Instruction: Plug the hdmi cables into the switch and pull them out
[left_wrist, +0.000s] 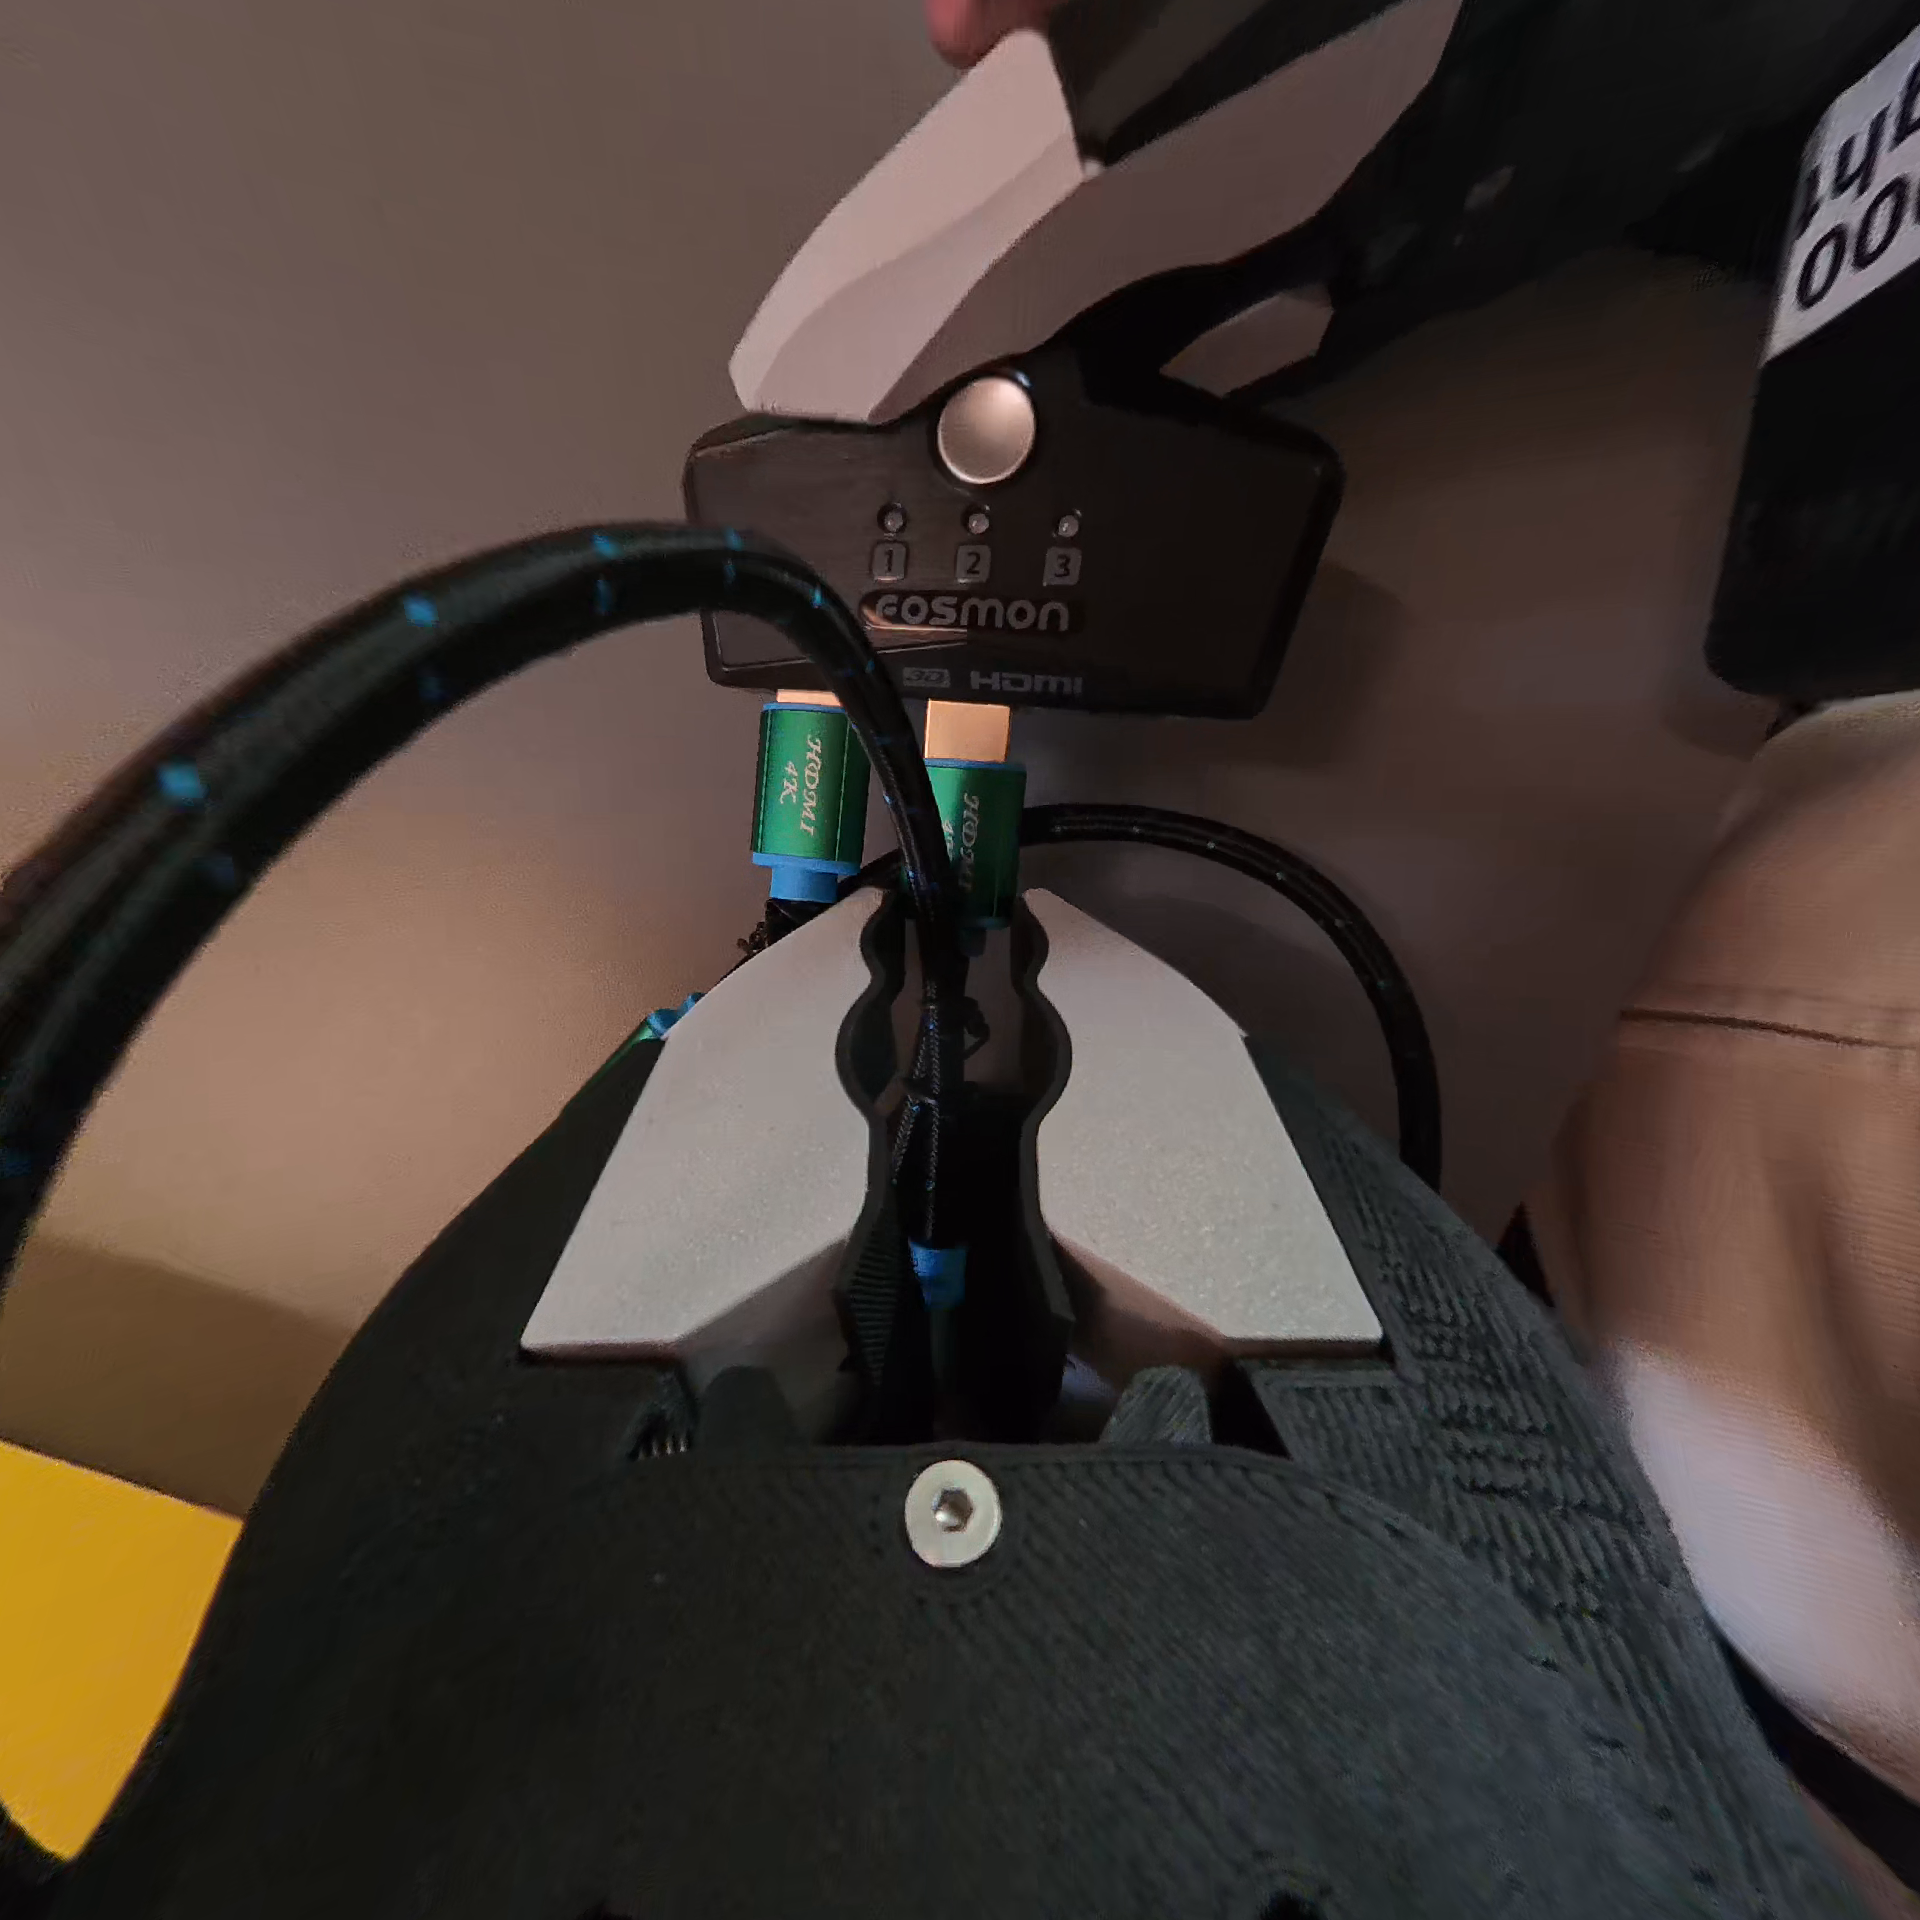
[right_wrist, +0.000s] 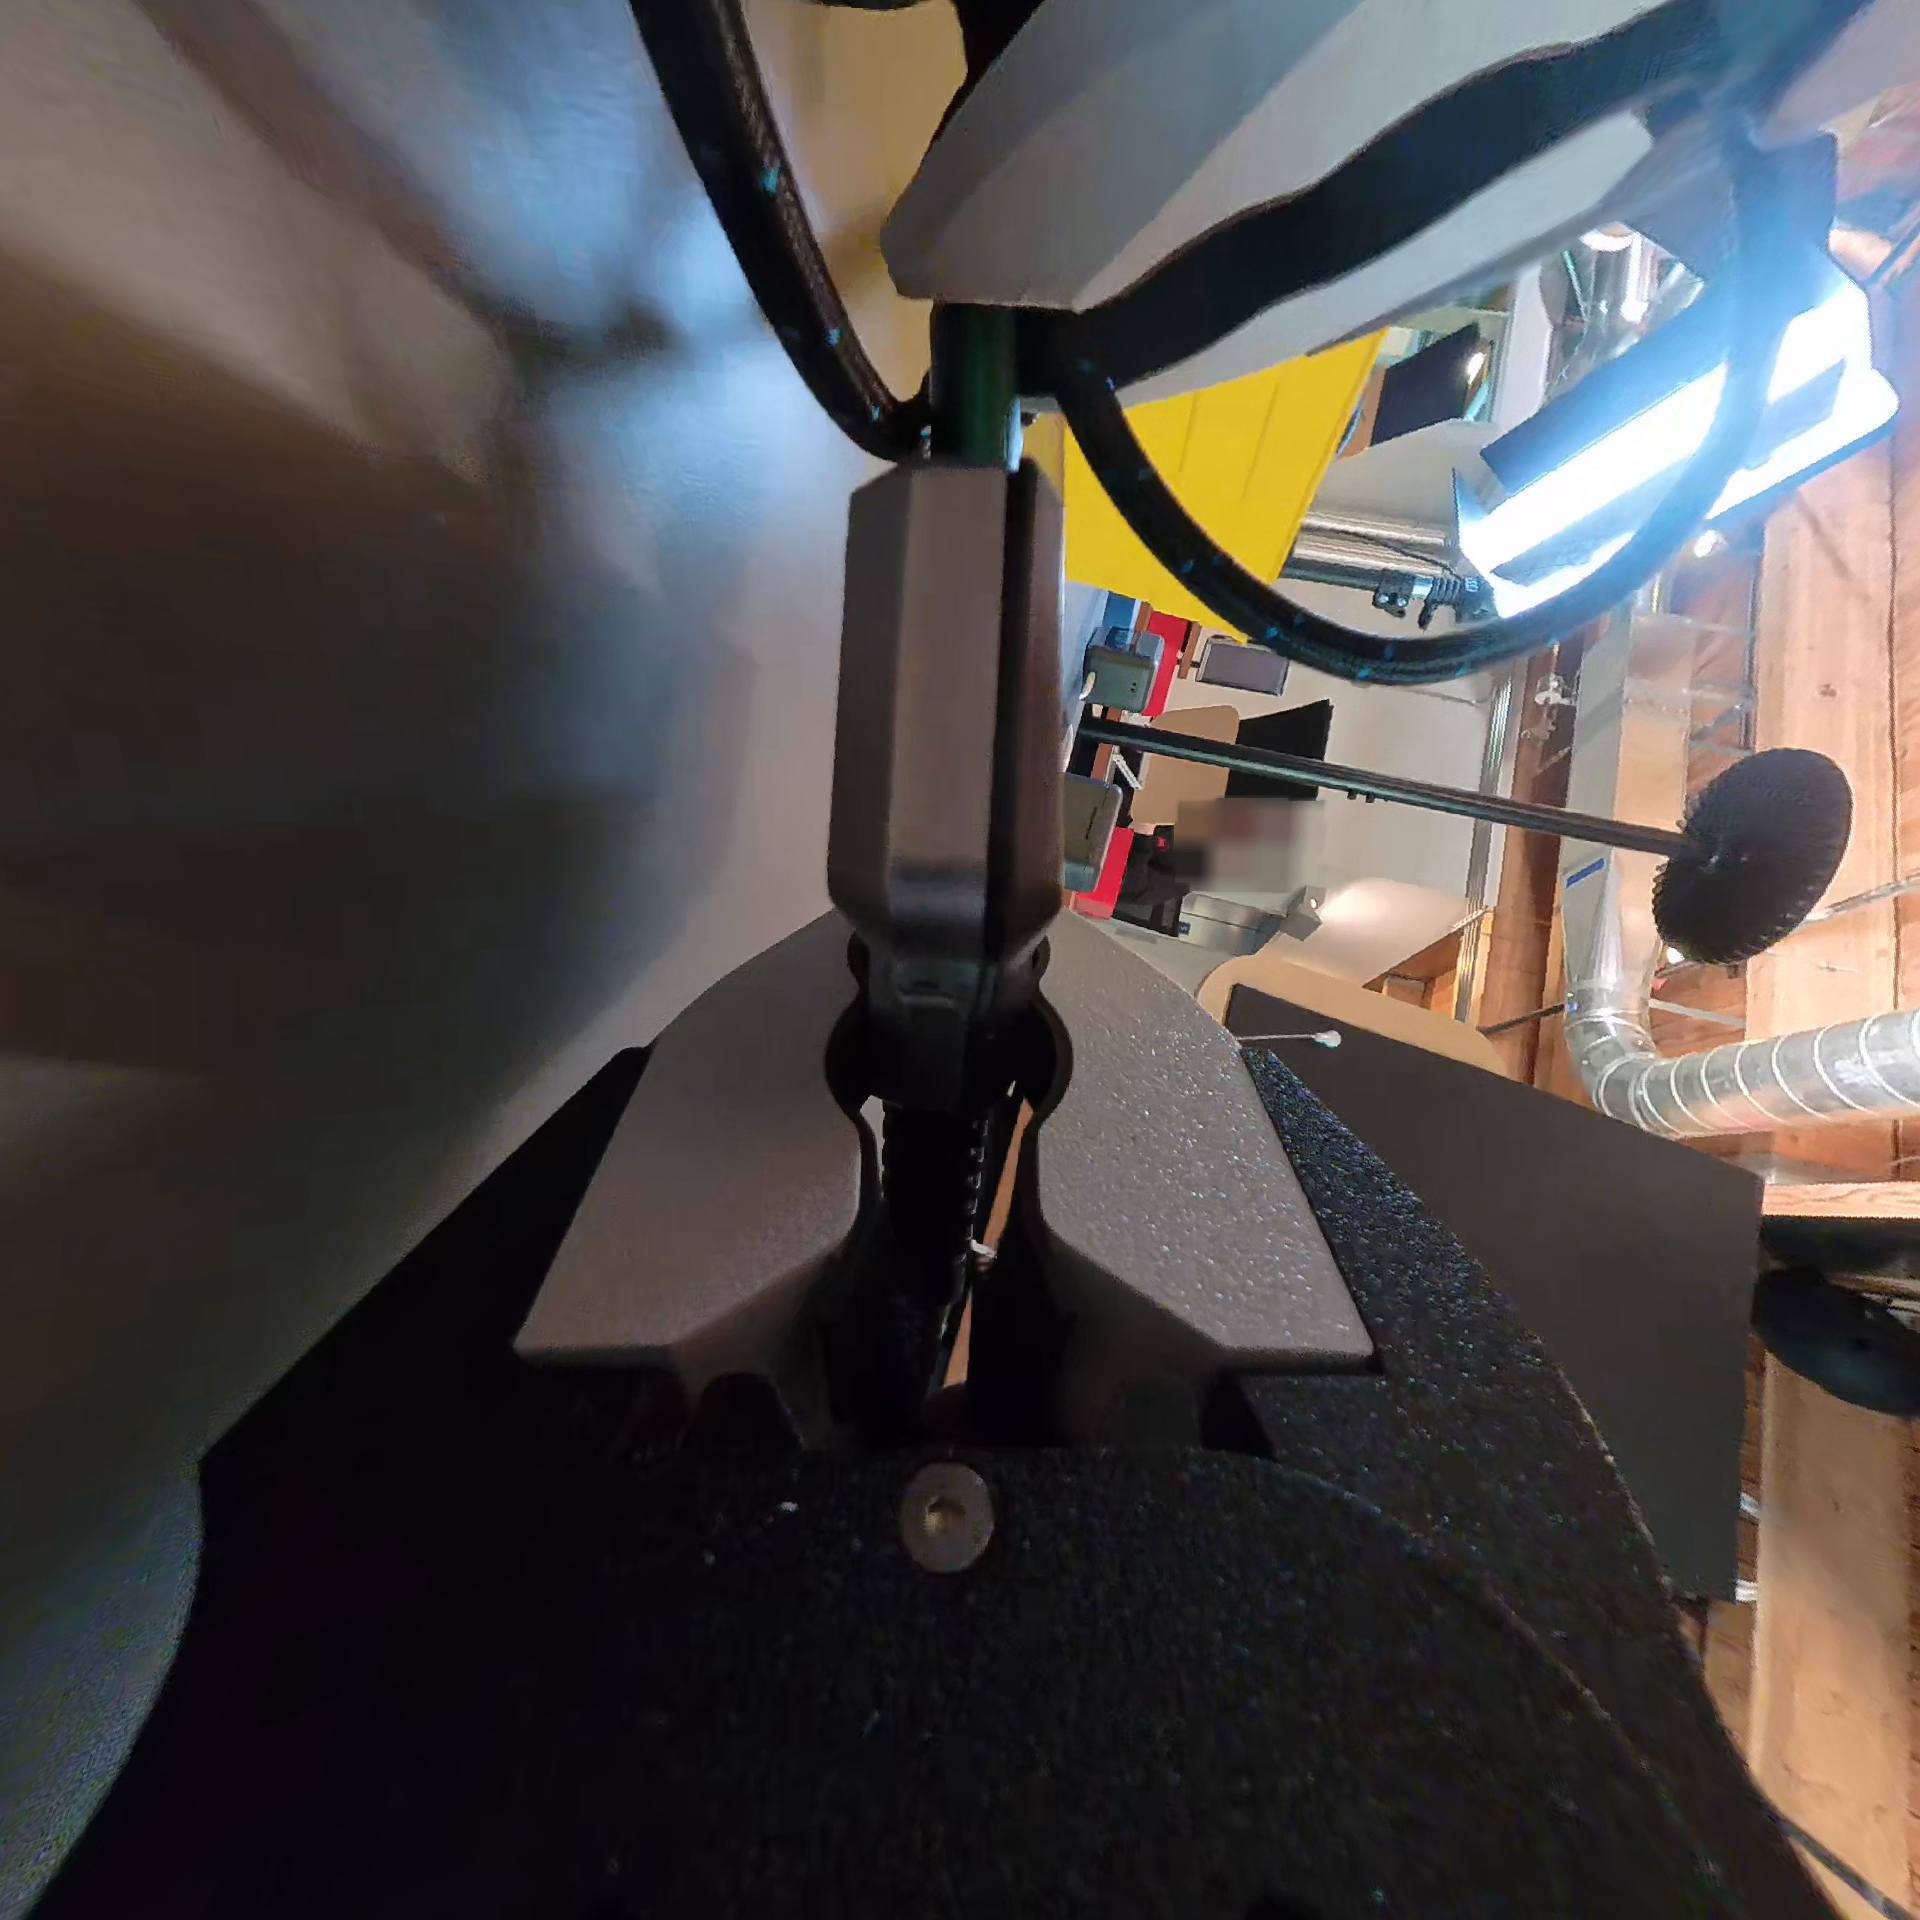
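Observation:
The black HDMI switch (left_wrist: 1008, 561) hangs in the air, held at its far end by my right gripper (left_wrist: 914, 260). One green HDMI plug (left_wrist: 810, 790) sits deep in the left port. My left gripper (left_wrist: 951, 914) is shut on a second green plug (left_wrist: 977, 831), whose gold tip (left_wrist: 966, 732) shows longer at the middle port. A braided black cable (left_wrist: 312, 707) loops left. In the right wrist view, my right gripper (right_wrist: 945, 977) is shut on the switch (right_wrist: 935, 707), seen edge-on. The green plug (right_wrist: 971, 384) and the left gripper's fingers (right_wrist: 1195, 177) are beyond it.
A person's beige sleeve (left_wrist: 1766, 1039) fills the right of the left wrist view. A yellow surface (left_wrist: 94, 1621) lies at lower left. Behind, the right wrist view shows a yellow panel (right_wrist: 1226, 488), a bright lamp (right_wrist: 1662, 436), a metal duct (right_wrist: 1766, 1070) and a black pole (right_wrist: 1351, 790).

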